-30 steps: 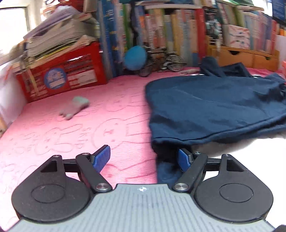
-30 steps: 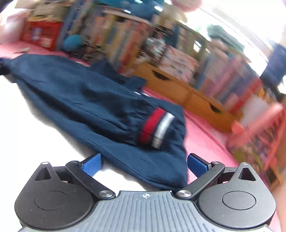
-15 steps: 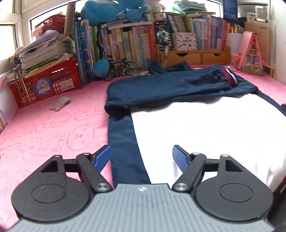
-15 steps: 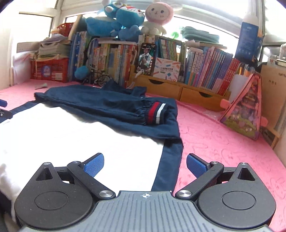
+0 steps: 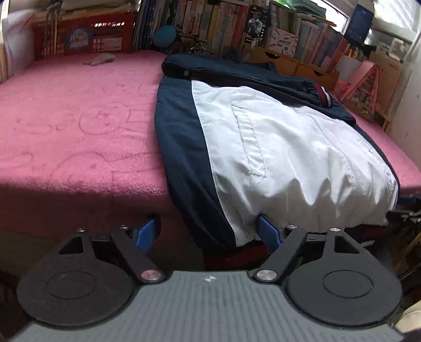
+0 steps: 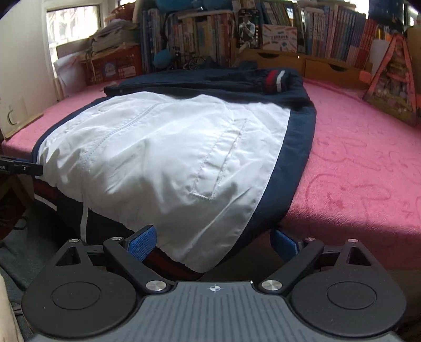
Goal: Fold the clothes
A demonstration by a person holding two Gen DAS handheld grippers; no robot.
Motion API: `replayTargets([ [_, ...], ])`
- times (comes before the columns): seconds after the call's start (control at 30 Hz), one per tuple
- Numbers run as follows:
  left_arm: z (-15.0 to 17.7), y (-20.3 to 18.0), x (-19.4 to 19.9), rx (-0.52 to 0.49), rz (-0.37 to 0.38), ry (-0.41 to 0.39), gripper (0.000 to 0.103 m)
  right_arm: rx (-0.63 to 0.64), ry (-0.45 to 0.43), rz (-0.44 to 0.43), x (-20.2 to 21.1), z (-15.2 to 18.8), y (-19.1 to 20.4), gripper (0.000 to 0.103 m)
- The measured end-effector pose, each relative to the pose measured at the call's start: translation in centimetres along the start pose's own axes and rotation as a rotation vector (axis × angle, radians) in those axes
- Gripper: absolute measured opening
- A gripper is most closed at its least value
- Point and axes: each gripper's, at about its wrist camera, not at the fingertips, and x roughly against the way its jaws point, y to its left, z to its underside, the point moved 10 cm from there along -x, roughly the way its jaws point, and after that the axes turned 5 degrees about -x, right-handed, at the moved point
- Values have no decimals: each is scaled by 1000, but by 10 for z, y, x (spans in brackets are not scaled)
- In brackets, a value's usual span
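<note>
Bed: pink blanket [image 5: 79, 118]
Jacket [image 5: 276, 147]: we see it hang toward us, hem nearest
Left gripper [image 5: 208, 234]: wide open, empty
Right gripper [image 6: 213, 242]: wide open, empty, equally near

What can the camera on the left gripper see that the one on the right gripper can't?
Only the left wrist view shows the small grey cloth toy lying on the pink blanket near the red crate.

Only the right wrist view shows the bright window and the jacket's red, white and navy striped hem hanging over the bed edge.

Both show the white and navy jacket with its sleeves folded across the top, the pink fleece blanket, and the row of books.
</note>
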Motion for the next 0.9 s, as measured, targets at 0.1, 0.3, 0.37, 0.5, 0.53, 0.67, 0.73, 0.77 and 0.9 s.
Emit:
replayTargets([
  [0.1, 8, 0, -15, 133, 92, 16, 64, -70, 23, -55, -19, 6, -9, 92],
  [0.3, 6, -21, 11, 96, 177, 35, 17, -135, 147, -241, -10, 6, 12, 24],
  [0.37, -9, -29, 33, 134, 284, 2, 17, -106, 136, -304, 15, -11, 25, 24],
  [0.5, -76, -38, 70, 132, 427, -176, 17, -143, -13, -417, 57, -75, 33, 23],
  [0.53, -97, -40, 72, 105, 437, -224, 17, -180, -89, -421, 62, -103, 27, 23],
  [0.67, -174, -28, 30, 91, 348, -334, 18, -425, -251, -350, 29, -197, -28, 23],
  [0.73, -201, -17, -5, 106, 267, -334, 21, -538, -267, -289, -3, -234, -58, 25],
  [0.77, -210, -11, -25, 106, 209, -324, 20, -565, -266, -259, -19, -247, -69, 31],
  [0.9, -218, 6, -62, 51, 52, -257, 22, -455, -349, -105, -40, -275, -90, 56],
])
